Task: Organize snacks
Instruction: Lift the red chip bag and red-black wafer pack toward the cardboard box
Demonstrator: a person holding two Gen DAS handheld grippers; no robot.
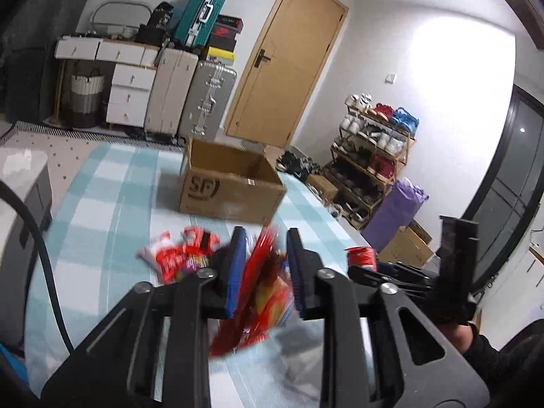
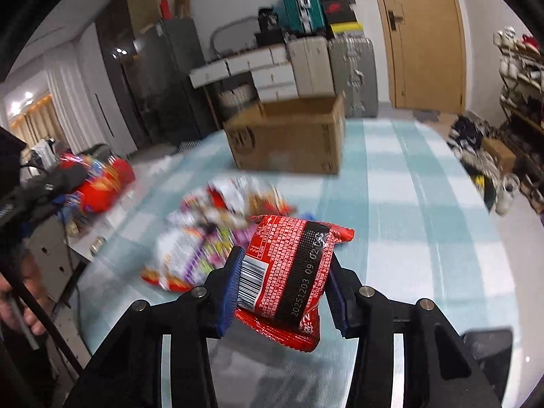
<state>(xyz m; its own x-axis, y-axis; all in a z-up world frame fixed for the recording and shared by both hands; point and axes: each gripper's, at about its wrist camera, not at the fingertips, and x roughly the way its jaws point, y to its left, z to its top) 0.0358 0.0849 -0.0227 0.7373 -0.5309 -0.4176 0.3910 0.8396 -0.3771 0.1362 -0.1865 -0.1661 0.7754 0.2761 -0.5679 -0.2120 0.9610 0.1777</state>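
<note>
My left gripper (image 1: pixel 266 261) is shut on a red and yellow snack bag (image 1: pixel 261 292), held above the table. My right gripper (image 2: pixel 284 278) is shut on a red snack packet (image 2: pixel 289 275) with a barcode and a black date strip. An open brown cardboard box (image 1: pixel 231 190) stands on the table beyond both grippers; it also shows in the right wrist view (image 2: pixel 289 142). A pile of loose snack packets (image 2: pixel 217 234) lies on the checked cloth between the grippers and the box, seen in the left wrist view (image 1: pixel 176 255) too. The right gripper and its red packet (image 1: pixel 362 258) appear at the right of the left wrist view.
The table has a blue and white checked cloth (image 2: pixel 408 204). Suitcases (image 1: pixel 190 95) and white drawers (image 1: pixel 129 95) stand against the far wall beside a wooden door (image 1: pixel 289 61). A shoe rack (image 1: pixel 370 156) stands off the table's right side.
</note>
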